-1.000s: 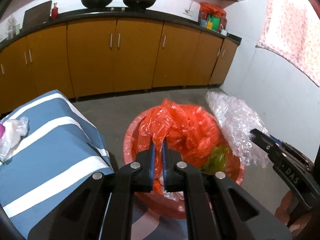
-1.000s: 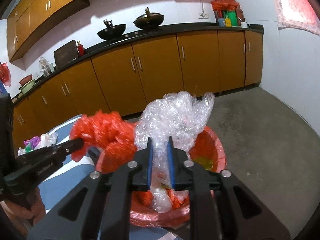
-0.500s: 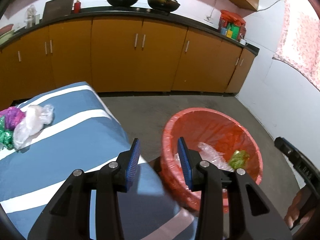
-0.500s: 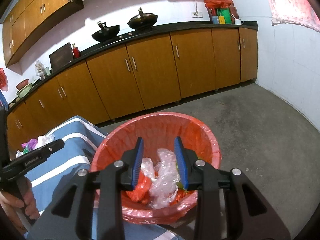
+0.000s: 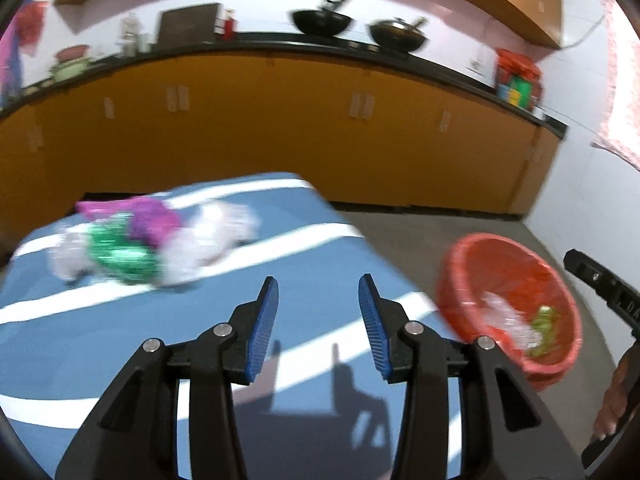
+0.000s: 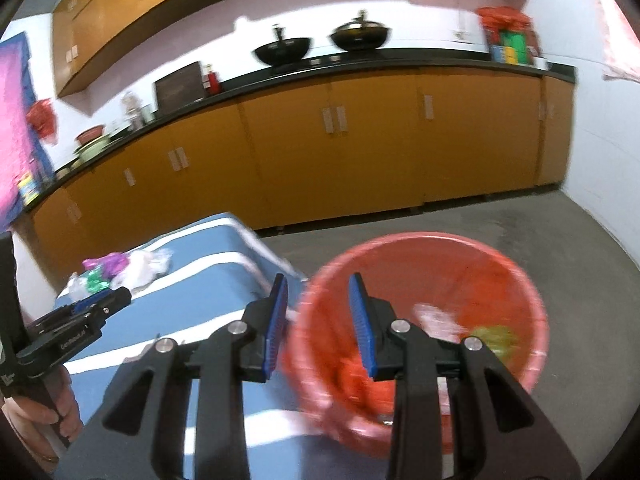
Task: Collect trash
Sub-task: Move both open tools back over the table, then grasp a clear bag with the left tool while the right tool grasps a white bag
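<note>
A blurred heap of plastic trash [image 5: 152, 244], purple, green and clear white, lies on the blue-and-white striped table [image 5: 304, 240] ahead and left of my left gripper [image 5: 318, 320], which is open and empty above the table. The heap also shows far left in the right wrist view [image 6: 120, 268]. The red bin [image 6: 516, 280] stands on the floor by the table's right edge and holds clear, orange and green scraps [image 5: 516, 320]. My right gripper [image 6: 318, 320] is open and empty over the bin's left rim.
Orange kitchen cabinets [image 5: 280, 128] under a black counter run along the back, with two woks [image 5: 360, 28] on top. A white tiled wall [image 5: 580, 184] closes the right side. Grey floor [image 6: 520, 216] lies between bin and cabinets.
Both grippers let go of their bags, orange and bubble wrap, into the bin and opened. Both have since swung left, the left one over the table toward the trash heap.
</note>
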Motion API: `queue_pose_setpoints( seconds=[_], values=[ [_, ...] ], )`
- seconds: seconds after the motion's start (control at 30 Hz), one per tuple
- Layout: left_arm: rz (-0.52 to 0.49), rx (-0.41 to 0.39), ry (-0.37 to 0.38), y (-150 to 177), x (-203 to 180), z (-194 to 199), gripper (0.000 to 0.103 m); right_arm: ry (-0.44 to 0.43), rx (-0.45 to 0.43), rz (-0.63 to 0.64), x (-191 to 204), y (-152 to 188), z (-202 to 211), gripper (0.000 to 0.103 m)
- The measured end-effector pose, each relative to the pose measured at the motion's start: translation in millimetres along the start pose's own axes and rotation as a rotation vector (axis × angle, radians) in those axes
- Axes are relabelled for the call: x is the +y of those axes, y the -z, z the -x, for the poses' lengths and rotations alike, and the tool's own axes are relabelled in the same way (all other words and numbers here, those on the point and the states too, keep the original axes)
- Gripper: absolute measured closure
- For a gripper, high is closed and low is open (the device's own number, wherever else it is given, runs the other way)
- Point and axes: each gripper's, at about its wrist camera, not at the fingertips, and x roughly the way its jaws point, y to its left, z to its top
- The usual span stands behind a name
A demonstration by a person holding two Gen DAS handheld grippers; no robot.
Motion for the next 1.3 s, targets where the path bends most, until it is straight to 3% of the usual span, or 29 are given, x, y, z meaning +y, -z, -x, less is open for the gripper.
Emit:
queue_pose_setpoints(
  seconds=[0.4,0.67,0.77,0.93,0.97,1.0,1.07,1.3],
  values=[
    [0.168,-0.106,-0.359,25,169,44,0.051,-0.197,0.112,0.118,175,5,-96,0.07],
    [0.295,-0.161,-0.488,33,245,56,0.045,-0.188,0.151,0.063,248,-11,-171,0.07],
    [0.32,-0.166,-0.501,33,258,58,0.043,-0.15,0.172,0.031,260,-14,-196,0.062],
    [0.32,-0.176,-0.488,26,261,54,0.036,-0.1,0.204,0.051,265,-11,-222,0.061],
    [0.317,-0.177,-0.482,24,261,52,0.034,-0.099,0.212,0.049,263,-11,-225,0.068],
    [0.311,-0.178,-0.471,21,259,49,0.032,-0.099,0.222,0.045,259,-9,-228,0.081],
    [0.3,-0.176,-0.448,19,258,43,0.031,-0.106,0.224,0.044,251,-6,-227,0.089],
    [0.245,-0.137,-0.343,7,244,16,0.027,-0.096,0.198,0.017,215,4,-199,0.094]
  ],
)
